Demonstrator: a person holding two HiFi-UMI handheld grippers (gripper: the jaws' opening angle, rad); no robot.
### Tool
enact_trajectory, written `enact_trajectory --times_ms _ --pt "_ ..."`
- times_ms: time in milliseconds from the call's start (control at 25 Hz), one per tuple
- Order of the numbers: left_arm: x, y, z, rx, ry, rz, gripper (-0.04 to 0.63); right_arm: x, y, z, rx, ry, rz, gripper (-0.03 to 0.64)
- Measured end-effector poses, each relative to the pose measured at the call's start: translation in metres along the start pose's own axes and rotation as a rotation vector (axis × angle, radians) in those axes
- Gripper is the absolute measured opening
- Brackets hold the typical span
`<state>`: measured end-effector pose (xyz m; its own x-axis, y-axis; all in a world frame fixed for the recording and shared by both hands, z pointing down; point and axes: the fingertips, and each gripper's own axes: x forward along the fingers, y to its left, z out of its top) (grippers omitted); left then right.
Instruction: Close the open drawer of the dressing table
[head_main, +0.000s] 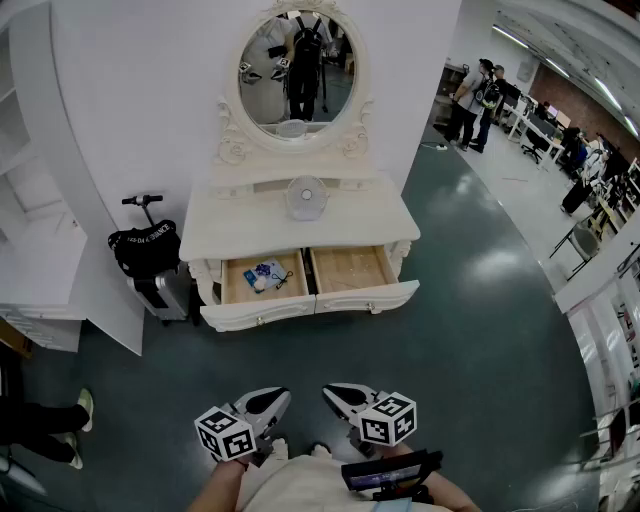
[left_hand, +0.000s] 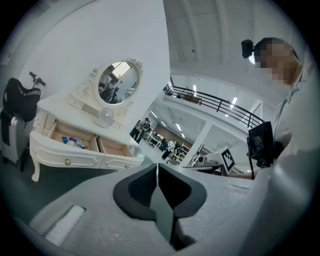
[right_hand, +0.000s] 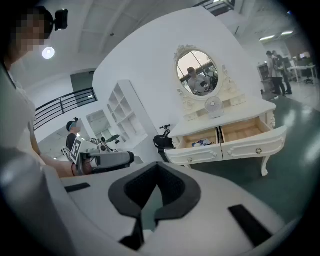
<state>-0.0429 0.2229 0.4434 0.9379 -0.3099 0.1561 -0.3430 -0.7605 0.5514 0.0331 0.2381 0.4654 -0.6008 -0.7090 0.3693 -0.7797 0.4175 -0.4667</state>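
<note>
Open drawers (head_main: 350, 270) of the white carved dressing table (head_main: 300, 225) sit well ahead of the fingers (head_main: 265, 402). Both the left gripper (left_hand: 158, 167) and right gripper (right_hand: 157, 166) are clenched on nothing.

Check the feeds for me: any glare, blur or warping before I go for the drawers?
Head view: sharp and evenly lit, bright glare patches on the floor right of the dressing table, straight lines bowing at the edges. Left gripper view: heavy fisheye, dark corners, the left tool soft up close. Right gripper view: same vignette, both open drawers readable.
</note>
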Motion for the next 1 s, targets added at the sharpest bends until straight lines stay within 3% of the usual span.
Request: enact_trajectory --times_ms 680,1000 --pt "0.006 -0.003 -0.003 -0.011 0.001 -0.011 0.018 -0.007 -0.008 0.003 0.002 -0.032 -0.025 0.015" --pt "0.020 -0.007 -0.006 -0.013 0.008 -0.018 0.018 -0.013 -0.025 0.003 0.064 -0.039 -0.045 0.017"
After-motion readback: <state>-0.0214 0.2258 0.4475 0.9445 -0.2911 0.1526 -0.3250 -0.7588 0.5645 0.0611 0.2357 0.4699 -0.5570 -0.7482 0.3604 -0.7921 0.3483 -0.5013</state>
